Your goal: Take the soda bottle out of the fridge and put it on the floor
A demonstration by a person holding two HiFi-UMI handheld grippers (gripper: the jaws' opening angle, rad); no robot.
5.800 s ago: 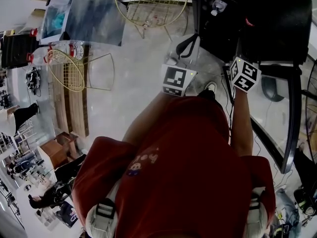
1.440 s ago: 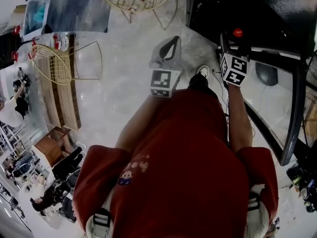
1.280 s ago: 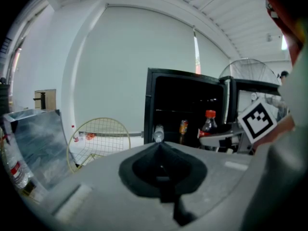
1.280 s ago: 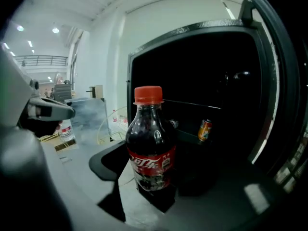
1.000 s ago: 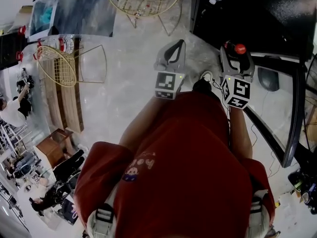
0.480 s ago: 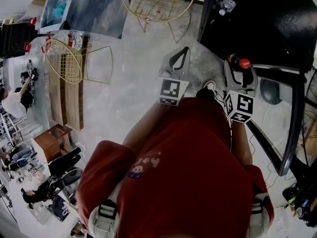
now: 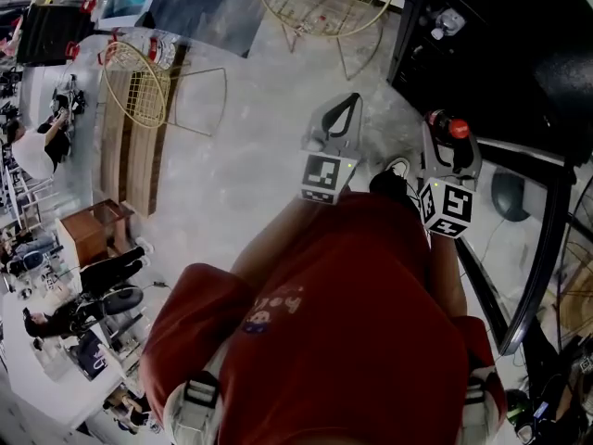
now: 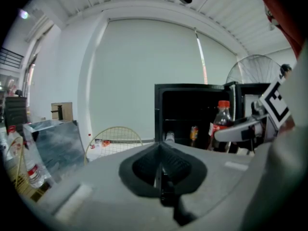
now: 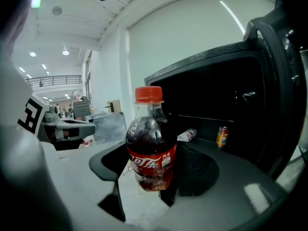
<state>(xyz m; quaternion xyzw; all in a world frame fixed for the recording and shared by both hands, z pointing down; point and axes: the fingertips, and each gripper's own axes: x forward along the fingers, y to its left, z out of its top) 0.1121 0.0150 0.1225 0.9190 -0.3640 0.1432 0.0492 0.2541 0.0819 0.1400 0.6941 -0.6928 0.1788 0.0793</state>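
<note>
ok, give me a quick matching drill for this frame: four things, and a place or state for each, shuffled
Things:
1. soda bottle
2. left gripper
3. orange can
4. wire chair

Places or states:
A. standing inside the fridge
B. jaws together, nothing between them
C. on the floor beside the fridge
D. upright, clamped in the right gripper

Pairs: 1-D, 2-B, 3-A, 4-C

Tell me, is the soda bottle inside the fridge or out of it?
Out. The right tool grips the soda bottle upright, in front of the open fridge.
</note>
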